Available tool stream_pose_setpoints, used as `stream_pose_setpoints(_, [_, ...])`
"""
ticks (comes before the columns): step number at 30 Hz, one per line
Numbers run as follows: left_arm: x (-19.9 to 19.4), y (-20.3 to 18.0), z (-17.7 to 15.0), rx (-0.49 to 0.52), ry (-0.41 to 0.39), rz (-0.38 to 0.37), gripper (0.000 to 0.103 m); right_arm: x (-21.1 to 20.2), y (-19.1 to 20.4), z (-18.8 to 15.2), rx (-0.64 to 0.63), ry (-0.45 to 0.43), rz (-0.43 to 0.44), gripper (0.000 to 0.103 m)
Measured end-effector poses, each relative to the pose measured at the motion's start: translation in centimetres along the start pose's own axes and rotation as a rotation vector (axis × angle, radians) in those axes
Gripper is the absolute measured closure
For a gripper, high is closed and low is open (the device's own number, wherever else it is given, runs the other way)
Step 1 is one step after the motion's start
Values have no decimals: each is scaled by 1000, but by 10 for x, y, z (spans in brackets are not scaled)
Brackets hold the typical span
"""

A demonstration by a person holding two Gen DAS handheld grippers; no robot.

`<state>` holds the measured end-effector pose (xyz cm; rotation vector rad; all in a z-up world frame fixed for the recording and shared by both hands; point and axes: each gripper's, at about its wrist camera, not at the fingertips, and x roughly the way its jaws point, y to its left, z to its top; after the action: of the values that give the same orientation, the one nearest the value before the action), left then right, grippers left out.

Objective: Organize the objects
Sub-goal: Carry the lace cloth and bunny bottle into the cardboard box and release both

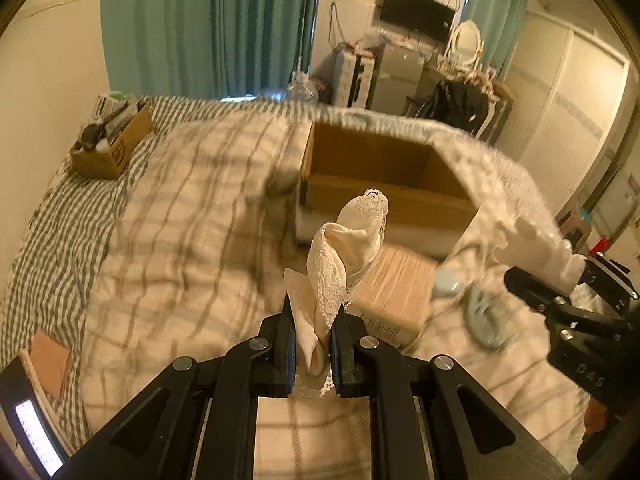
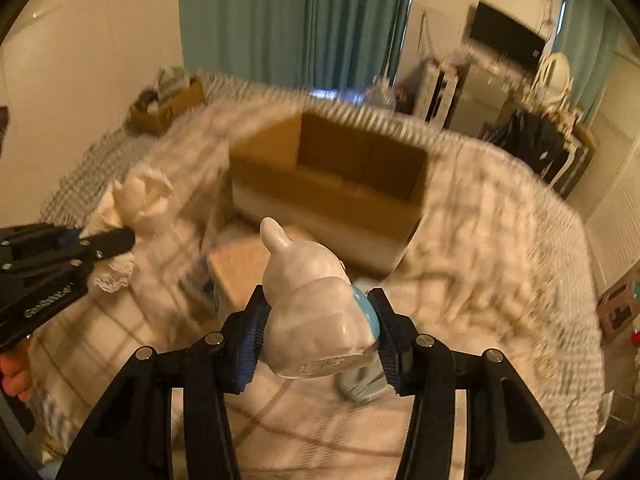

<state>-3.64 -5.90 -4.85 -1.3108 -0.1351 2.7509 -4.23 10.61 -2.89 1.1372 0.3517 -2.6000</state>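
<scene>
Faint, perhaps "DAS", lettering on right gripper (image 1: 576,304) body.

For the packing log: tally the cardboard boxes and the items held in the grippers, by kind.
Cardboard boxes: 3 (large open box, small box with clutter, closed box)
Lace cloth, held: 1
White figurine, held: 1
Total: 5

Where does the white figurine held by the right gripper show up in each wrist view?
Left wrist view: the white figurine sits at the right edge, sticking out of the right gripper.
Right wrist view: the figurine is centre-bottom, clamped between the jaws.
Shared landmark: the open cardboard box on the bed, just beyond the figurine in both views.
</scene>
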Motion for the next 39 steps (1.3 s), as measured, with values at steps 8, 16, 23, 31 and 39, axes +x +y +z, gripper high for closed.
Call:
stream_pose_setpoints(8, [-25,-22,85,54,-131,-26,90,-32,-32,74,11,-107,-23,54])
stream_pose_setpoints(16, [7,-41,148,104,-158,-37,90,-6,-68,137,55,-124,-20,54])
stream_pose_setpoints(23, [72,-57,178,127,-121,-49,90,61,-97,174,89,-74,-20,54])
stream_pose_setpoints(31, [153,-57,183,130,-50,-33,90,154,-110,168,109,33,11,54])
stream_pose_setpoints(39, [202,-53,164,162,0,-23,90,209,-109,136,130,123,32,54])
